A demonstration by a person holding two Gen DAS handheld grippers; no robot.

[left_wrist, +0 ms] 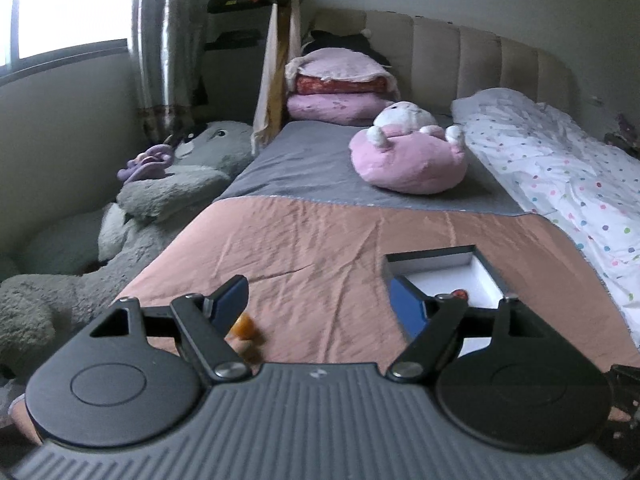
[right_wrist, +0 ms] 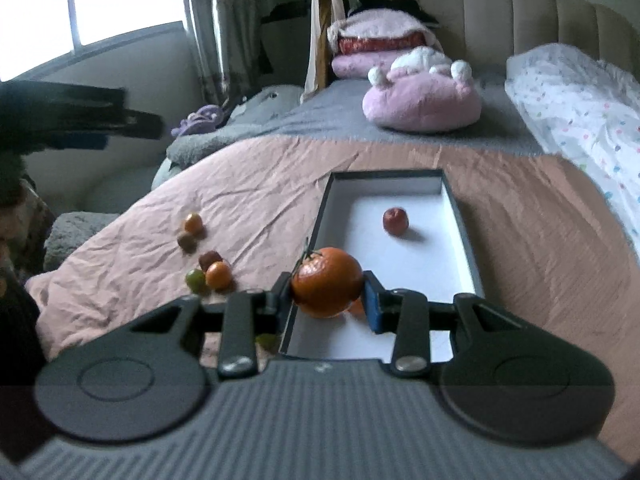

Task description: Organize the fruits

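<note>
My right gripper (right_wrist: 327,298) is shut on a large orange (right_wrist: 326,286) with a stem, held over the near left corner of a white-lined dark box (right_wrist: 454,196). A small red fruit (right_wrist: 395,221) lies inside the box. Several small fruits lie on the pink bedspread left of the box: an orange one (right_wrist: 193,223), a brown one (right_wrist: 186,240), a dark red one (right_wrist: 210,258), another orange one (right_wrist: 218,275) and a green one (right_wrist: 195,280). My left gripper (left_wrist: 320,300) is open and empty above the bedspread; an orange fruit (left_wrist: 245,327) shows by its left finger, the box (left_wrist: 486,262) to its right.
A pink plush toy (right_wrist: 422,96) lies on the grey blanket beyond the box. A white dotted duvet (right_wrist: 580,108) covers the bed's right side. Stacked pillows (left_wrist: 340,88) sit at the headboard. A large grey plush (left_wrist: 160,192) lies off the bed's left edge.
</note>
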